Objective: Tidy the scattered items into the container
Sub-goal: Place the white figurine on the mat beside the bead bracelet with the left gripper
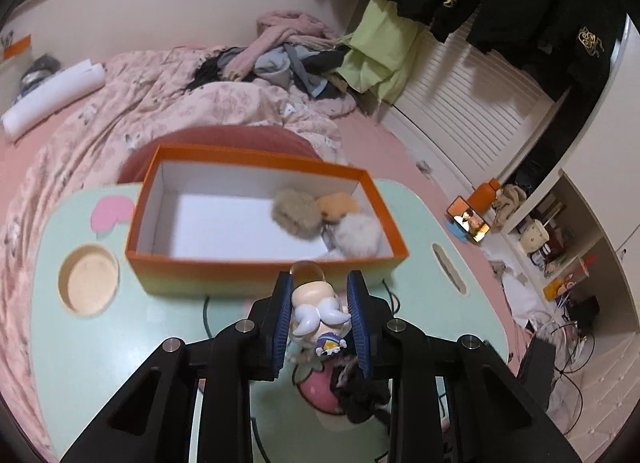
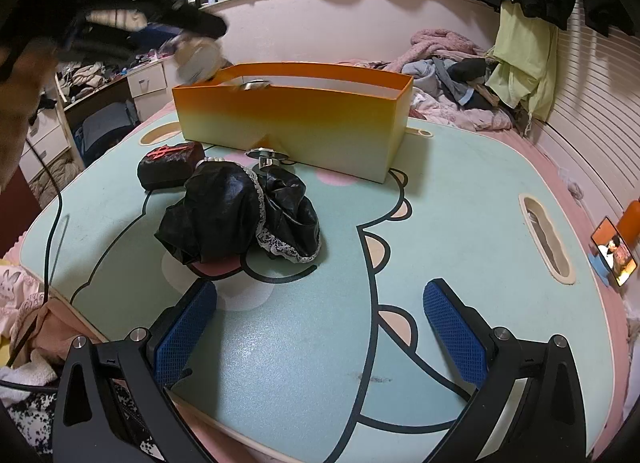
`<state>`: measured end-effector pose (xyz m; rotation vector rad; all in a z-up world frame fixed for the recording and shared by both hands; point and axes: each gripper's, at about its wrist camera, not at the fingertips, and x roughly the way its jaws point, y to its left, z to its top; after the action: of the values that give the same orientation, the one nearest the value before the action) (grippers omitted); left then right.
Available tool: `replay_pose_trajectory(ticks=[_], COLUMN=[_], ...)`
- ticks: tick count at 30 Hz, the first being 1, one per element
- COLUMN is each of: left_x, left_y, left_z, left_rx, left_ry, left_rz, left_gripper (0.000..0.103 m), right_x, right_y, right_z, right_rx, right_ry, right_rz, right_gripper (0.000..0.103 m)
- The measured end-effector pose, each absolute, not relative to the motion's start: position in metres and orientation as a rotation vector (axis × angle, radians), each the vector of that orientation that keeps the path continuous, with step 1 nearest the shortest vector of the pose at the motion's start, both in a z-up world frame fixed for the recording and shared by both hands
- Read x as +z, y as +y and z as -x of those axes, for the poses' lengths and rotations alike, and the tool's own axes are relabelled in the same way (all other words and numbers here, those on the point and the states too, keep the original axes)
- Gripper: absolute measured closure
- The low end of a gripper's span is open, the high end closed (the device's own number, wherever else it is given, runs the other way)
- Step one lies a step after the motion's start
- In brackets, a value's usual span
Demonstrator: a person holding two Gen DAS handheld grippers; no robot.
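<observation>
My left gripper (image 1: 320, 283) is shut on a small white-haired figurine (image 1: 316, 303) with a clear round base, held above the mint-green lap table (image 1: 120, 343) just before the orange box (image 1: 260, 267). Inside the box lie a beige pom-pom (image 1: 296, 213), an orange one (image 1: 338, 205) and a white one (image 1: 356, 235). In the right wrist view the figurine (image 2: 198, 57) shows blurred at the box's (image 2: 296, 123) left end. My right gripper (image 2: 320, 323) hangs open over the table, holding nothing. A black lace-trimmed cloth (image 2: 236, 215), a dark block with a red mark (image 2: 170, 165) and a small metal piece (image 2: 266, 155) lie in front of the box.
The table stands on a bed with a pink quilt (image 1: 160, 103) and piled clothes (image 1: 288, 51). It has a round cup recess (image 1: 89, 281) and a slot handle (image 2: 546, 239). A lit phone (image 2: 614, 257) stands to the right. A black cable (image 2: 52, 231) runs along the left edge.
</observation>
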<state>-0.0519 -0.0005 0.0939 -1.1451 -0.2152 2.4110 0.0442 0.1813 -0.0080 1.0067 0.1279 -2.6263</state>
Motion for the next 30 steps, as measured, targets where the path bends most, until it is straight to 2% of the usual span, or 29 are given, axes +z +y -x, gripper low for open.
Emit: replay_pose_trajectory(ticks=[8, 11, 12, 13, 16, 18, 22, 30], left_x=[0.049, 0.048, 0.051, 0.054, 0.062, 0.063, 0.058, 0.028], left_y=[-0.005, -0.006, -0.008, -0.01, -0.016, -0.019, -0.023, -0.028], left_z=[0.057, 0.059, 0.058, 0.055, 0.043, 0.031, 0.001, -0.048], left_rx=[2.439, 2.476, 2.502, 2.534, 2.598, 2.612, 2.637, 2.743], left_ry=[-0.221, -0.242, -0.247, -0.252, -0.246, -0.237, -0.18, -0.058], left_rz=[1.253, 1.241, 1.227, 1.201, 1.137, 1.115, 1.086, 1.076], left_gripper=[0.077, 0.062, 0.049, 0.042, 0.032, 0.032, 0.023, 0.023], right_x=[-0.008, -0.008, -0.008, -0.008, -0.008, -0.008, -0.008, -0.008], right_y=[0.181, 0.181, 0.181, 0.181, 0.181, 0.181, 0.181, 0.181], right_z=[-0.044, -0.044, -0.044, -0.044, -0.044, -0.044, -0.044, -0.044], right_rx=[-2.626, -2.626, -2.626, -2.626, -2.627, -2.627, -2.627, -2.627], right_ry=[0.128, 0.128, 0.128, 0.128, 0.127, 0.128, 0.128, 0.128], right_rz=[-1.006, -1.006, -1.006, -1.006, -1.006, -1.007, -1.007, -1.008], right_gripper=[0.0, 0.0, 0.0, 0.0, 0.0, 0.0, 0.0, 0.0])
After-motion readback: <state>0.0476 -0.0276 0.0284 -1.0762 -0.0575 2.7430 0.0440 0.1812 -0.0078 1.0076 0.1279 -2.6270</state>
